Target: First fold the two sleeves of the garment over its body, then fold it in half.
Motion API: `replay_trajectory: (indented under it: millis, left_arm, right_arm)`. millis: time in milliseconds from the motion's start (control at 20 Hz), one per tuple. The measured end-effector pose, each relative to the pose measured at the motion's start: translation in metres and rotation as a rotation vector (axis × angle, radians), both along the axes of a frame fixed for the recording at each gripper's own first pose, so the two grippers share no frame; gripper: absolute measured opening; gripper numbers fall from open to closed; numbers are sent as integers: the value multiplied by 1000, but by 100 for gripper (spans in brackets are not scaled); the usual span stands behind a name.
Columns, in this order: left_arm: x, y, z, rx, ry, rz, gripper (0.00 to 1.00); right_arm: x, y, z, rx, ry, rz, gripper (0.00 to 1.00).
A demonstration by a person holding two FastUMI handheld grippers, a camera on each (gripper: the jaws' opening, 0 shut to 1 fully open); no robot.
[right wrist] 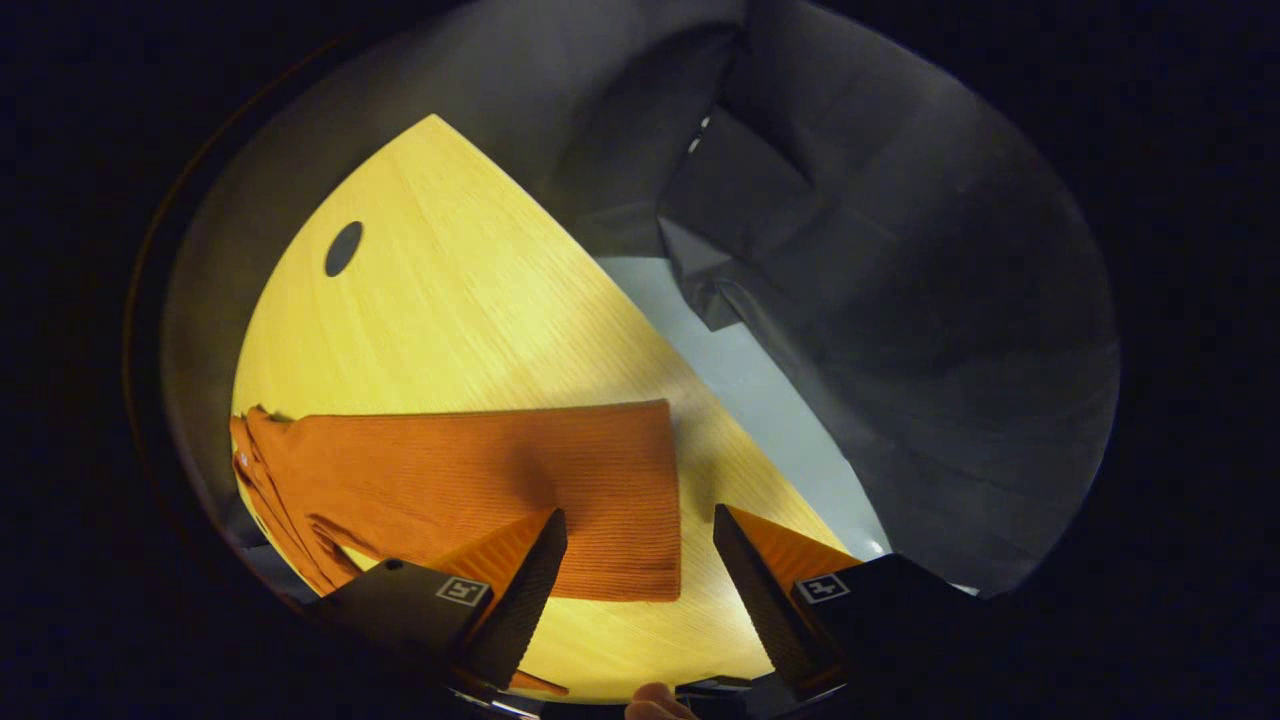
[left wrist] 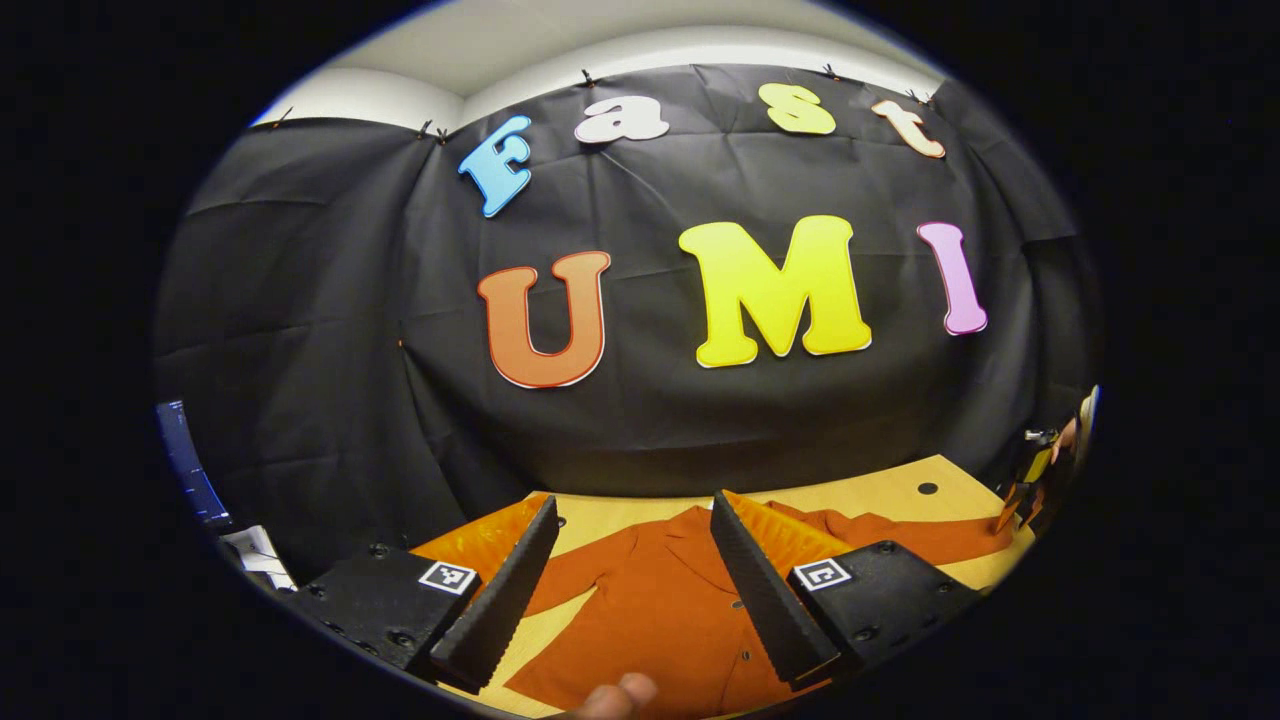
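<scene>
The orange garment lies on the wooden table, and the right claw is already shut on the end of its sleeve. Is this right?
Not quite. In the right gripper view the right claw is open: its fingers stand apart above the sleeve, gripping nothing. The rest holds: the orange garment lies on the wooden table.

The orange ribbed knit cloth garment (left wrist: 660,610) looks soft and matt, and its sleeve (right wrist: 500,480) shows fine lines in the weave. The light yellow wooden tabletop (right wrist: 450,300) is smooth with a faint grain and a soft shine. The black cloth wall (left wrist: 330,300) is matt and creased.
</scene>
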State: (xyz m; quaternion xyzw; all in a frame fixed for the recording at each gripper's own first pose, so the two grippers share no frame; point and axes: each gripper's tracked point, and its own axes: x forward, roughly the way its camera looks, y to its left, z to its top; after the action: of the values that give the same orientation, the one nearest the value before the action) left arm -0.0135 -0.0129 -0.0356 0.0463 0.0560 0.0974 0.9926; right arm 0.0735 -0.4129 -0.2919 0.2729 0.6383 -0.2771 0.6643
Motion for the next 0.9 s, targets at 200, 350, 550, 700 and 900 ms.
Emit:
replay_trajectory:
  millis: [200,350,550,700,900]
  left_arm:
    - [-3,4,-4,17,15,13,99]
    - [-3,2,-9,15,30,11,99]
    - [-7,4,-14,17,45,15,99]
    - [-10,5,-19,8,62,21,99]
    - [-11,9,-19,7,58,27,99]
  right_arm:
    - [1,1,2,29,4,15,95]
    - [-2,1,0,9,34,83,92]
    - [-3,10,-5,32,28,76,72]
    - [1,9,-1,35,21,35,43]
    - [-3,7,2,19,21,14,26]
